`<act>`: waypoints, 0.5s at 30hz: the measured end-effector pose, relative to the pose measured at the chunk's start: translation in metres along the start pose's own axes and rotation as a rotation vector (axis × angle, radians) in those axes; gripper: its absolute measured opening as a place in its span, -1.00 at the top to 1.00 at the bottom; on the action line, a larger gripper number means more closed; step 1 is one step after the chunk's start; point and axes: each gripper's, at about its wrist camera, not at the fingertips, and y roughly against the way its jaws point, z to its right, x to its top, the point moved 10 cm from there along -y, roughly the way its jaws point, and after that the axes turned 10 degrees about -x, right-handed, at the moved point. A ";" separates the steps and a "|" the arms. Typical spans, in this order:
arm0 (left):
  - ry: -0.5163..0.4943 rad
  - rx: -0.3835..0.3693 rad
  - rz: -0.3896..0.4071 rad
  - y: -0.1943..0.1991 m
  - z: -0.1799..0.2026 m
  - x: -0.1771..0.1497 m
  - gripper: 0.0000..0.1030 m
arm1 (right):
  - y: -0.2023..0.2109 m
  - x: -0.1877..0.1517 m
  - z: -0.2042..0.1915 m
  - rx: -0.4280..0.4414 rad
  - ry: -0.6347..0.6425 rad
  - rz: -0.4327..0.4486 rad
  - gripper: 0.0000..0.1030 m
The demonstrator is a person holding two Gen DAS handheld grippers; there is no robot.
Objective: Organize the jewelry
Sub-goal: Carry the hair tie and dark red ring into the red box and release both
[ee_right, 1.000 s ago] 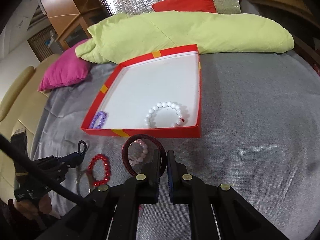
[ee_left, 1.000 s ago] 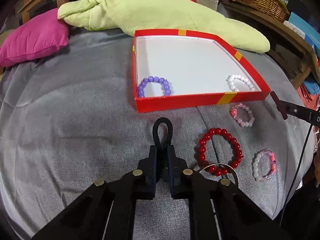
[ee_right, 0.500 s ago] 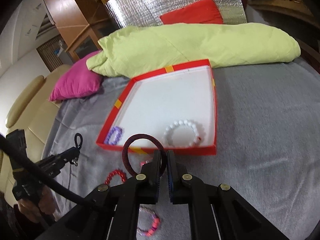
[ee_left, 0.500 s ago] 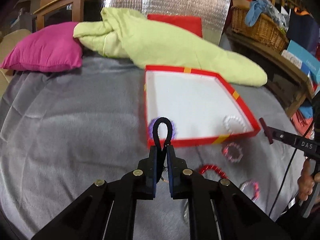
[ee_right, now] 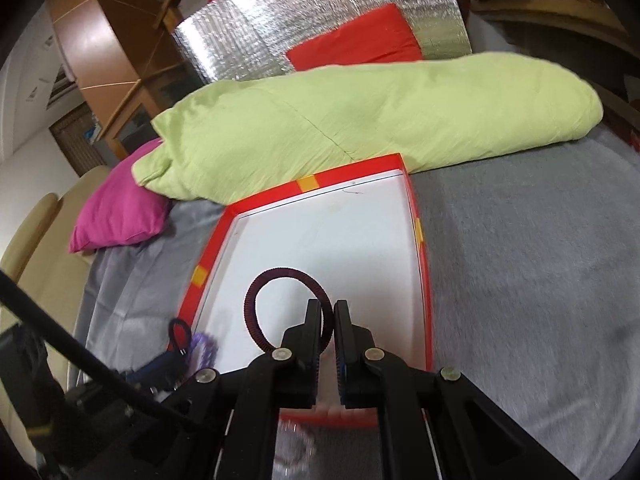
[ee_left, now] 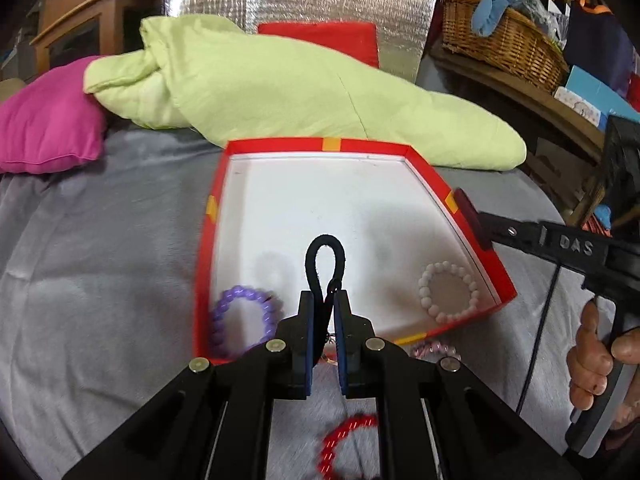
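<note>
A red box with a white floor (ee_left: pixel 312 208) lies on the grey bedspread; it also shows in the right wrist view (ee_right: pixel 320 248). My left gripper (ee_left: pixel 328 308) is shut on a black cord loop (ee_left: pixel 325 258), held above the box's near edge. A purple bead bracelet (ee_left: pixel 244 316) and a white bead bracelet (ee_left: pixel 448 292) lie inside the box. My right gripper (ee_right: pixel 328 316) is shut on a dark maroon ring band (ee_right: pixel 286 304), held over the box's near part. A red bead bracelet (ee_left: pixel 344 444) and a pink one (ee_left: pixel 436 350) lie on the bedspread outside the box.
A light green duvet (ee_left: pixel 288 92) lies behind the box, a magenta pillow (ee_left: pixel 48 124) at the back left. A wicker basket (ee_left: pixel 500 40) stands on a wooden shelf at the right. The right gripper's body (ee_left: pixel 568 248) reaches in over the box's right wall.
Both grippers have lifted and moved forward with their loops, from above the bedspread in front of the box to over the box's near part.
</note>
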 end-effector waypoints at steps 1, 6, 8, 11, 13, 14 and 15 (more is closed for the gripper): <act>0.003 -0.005 -0.010 -0.006 0.001 0.001 0.80 | -0.007 0.002 0.000 -0.005 -0.004 -0.008 0.86; 0.008 -0.029 -0.050 -0.028 0.010 0.002 0.80 | -0.041 0.011 0.007 -0.052 -0.005 -0.052 0.86; 0.005 -0.038 -0.057 -0.032 0.013 0.002 0.80 | -0.050 0.013 0.010 -0.053 -0.021 -0.067 0.86; 0.005 -0.048 -0.072 -0.041 0.020 0.002 0.80 | -0.056 0.017 0.013 -0.062 -0.035 -0.071 0.80; 0.003 -0.047 -0.080 -0.045 0.022 0.001 0.80 | -0.058 0.018 0.015 -0.057 -0.054 -0.075 0.80; -0.001 -0.045 -0.086 -0.048 0.023 0.001 0.77 | -0.059 0.019 0.015 -0.053 -0.062 -0.080 0.80; -0.006 -0.039 -0.090 -0.049 0.024 0.001 0.74 | -0.058 0.019 0.017 -0.052 -0.068 -0.082 0.80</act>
